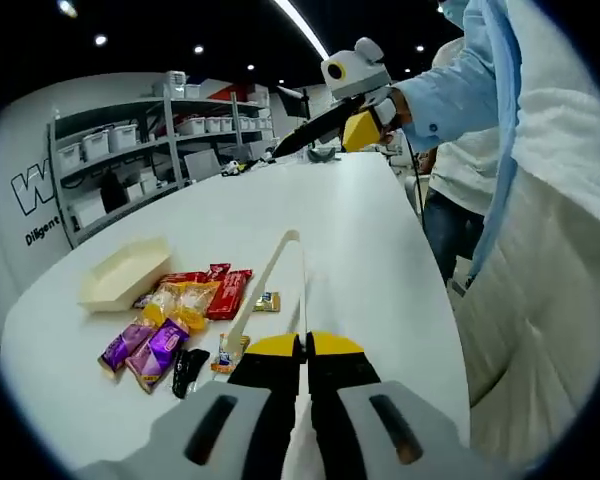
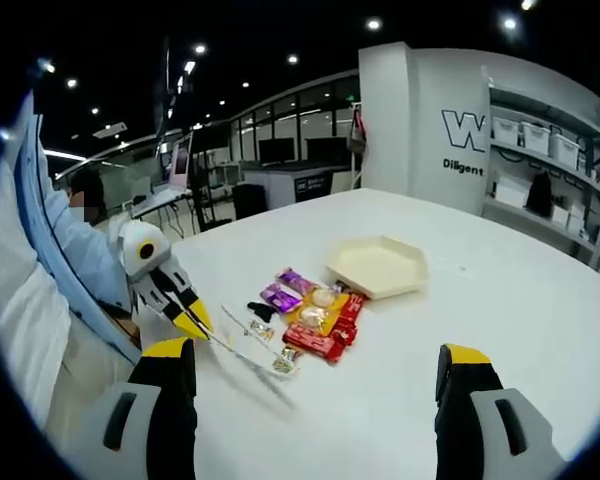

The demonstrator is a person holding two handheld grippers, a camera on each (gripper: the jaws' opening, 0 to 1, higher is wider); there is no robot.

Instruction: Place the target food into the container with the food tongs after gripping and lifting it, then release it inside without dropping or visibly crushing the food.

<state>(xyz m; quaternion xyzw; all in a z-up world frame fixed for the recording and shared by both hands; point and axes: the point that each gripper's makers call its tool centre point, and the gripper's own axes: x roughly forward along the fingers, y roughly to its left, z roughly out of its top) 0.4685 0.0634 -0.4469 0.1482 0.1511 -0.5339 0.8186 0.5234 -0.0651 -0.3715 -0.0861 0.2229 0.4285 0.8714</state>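
Your left gripper [image 1: 305, 350] is clamping the tongs [image 1: 265, 290], which are reaching ahead toward the snacks [image 1: 185, 305] lying just left of their tips. Your right gripper [image 2: 315, 365] is hanging wide apart. The packets are likely light and crushable; pinch one mid-wrapper, gently. The tray [image 1: 123, 272] beyond them is sitting empty.

Bright ceiling lights [image 1: 302, 28], sharp centre, fisheye-bent edges.

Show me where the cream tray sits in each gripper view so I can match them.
Left gripper view: the cream tray sits left of centre, just beyond the snack pile.
Right gripper view: the tray sits right of centre, again just past the snacks.
Shared landmark: the red wrappers at the pile's edge.
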